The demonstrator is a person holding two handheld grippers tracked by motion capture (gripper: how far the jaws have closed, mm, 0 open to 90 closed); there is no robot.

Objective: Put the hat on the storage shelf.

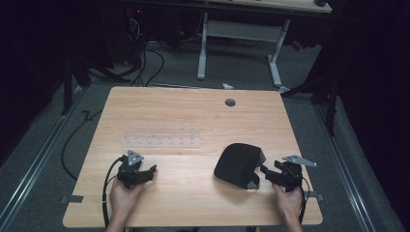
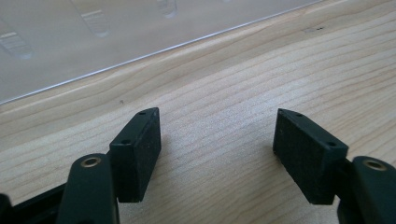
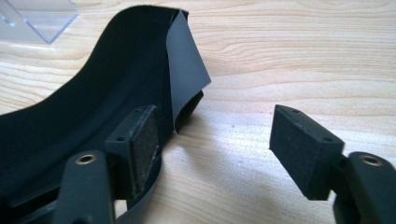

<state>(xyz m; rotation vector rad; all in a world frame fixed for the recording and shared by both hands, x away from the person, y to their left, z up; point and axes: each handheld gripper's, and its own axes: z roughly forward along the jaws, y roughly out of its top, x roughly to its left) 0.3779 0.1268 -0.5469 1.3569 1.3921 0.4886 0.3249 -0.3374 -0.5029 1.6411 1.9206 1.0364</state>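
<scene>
A light wooden table (image 1: 193, 116) carries a black cap (image 1: 238, 164), which lies toward the near right part of the top, and a clear plastic rack (image 1: 161, 137) that lies flat left of the middle. The person's left hand (image 1: 123, 197) holds the left tongs (image 1: 145, 173) low over the wood near the front edge, just on the near side of the rack. In the left gripper view these tongs stand wide apart with bare wood grain between the two black pads and nothing in them; the edge of the clear rack runs across the top of that view, a little beyond the tips. The person's right hand (image 1: 290, 203) holds the right tongs (image 1: 265, 172) just beside the right side of the cap. In the right gripper view these tongs (image 3: 224, 140) are also spread open and hold nothing: the one pad (image 3: 140, 140) lies right against the cap's (image 3: 93, 93) dark brim, while the other pad (image 3: 303, 144) stands clear over bare wood, well apart from the fabric. The cap's brim curls upward in that view, and a corner of the clear rack (image 3: 37, 18) shows at the upper left behind it. A grey three-cornered plate sits on top of each tool in the high view, and a black cable (image 1: 105, 193) trails from the left one back over the front edge of the table. A small round grey hole (image 1: 230, 102) marks the far side of the tabletop.
</scene>
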